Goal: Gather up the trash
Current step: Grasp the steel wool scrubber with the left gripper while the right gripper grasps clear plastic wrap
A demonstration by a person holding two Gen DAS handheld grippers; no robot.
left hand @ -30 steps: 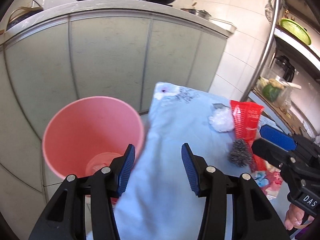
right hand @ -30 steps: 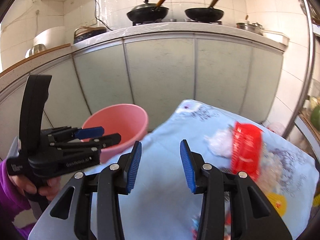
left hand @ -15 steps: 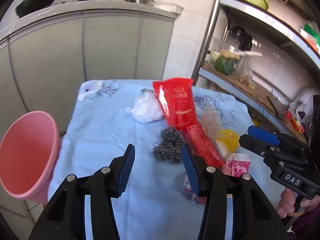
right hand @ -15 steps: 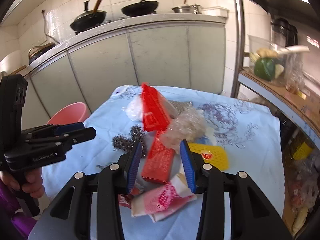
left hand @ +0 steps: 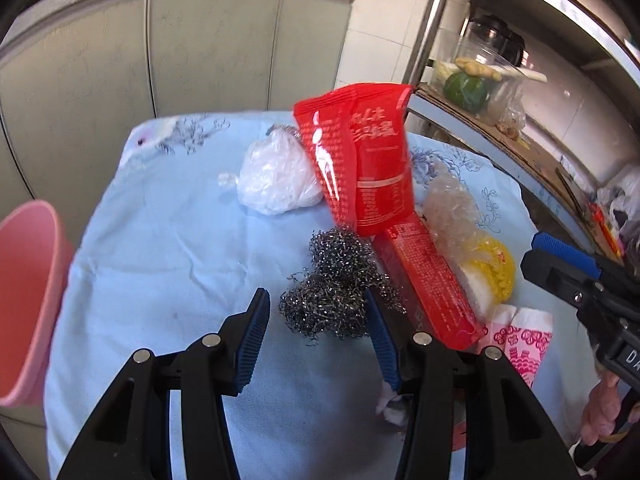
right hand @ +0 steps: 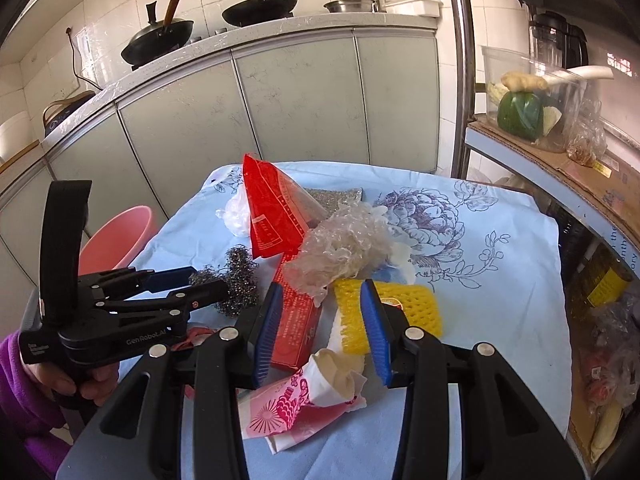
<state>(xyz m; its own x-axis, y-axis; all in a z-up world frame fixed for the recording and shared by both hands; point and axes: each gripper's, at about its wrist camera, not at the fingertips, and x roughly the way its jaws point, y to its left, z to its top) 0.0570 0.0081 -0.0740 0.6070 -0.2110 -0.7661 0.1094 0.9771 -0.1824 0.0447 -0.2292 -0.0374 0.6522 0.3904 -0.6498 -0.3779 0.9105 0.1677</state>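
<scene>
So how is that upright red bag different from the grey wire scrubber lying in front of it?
The red bag is smooth, glossy and printed; the wire scrubber is a dull grey tangle of metal strands. The bag stands tall, leaning on the pile, while the scrubber sits low on the blue cloth. The scrubber lies between the open fingers of the left gripper; the bag is farther back. Both rest on the same cloth.

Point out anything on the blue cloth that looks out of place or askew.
The red packet sticks up tilted instead of lying flat, propped among a white plastic bag, steel wool and crumpled clear plastic. The whole heap is loose litter, none yet in the pink bin.
</scene>
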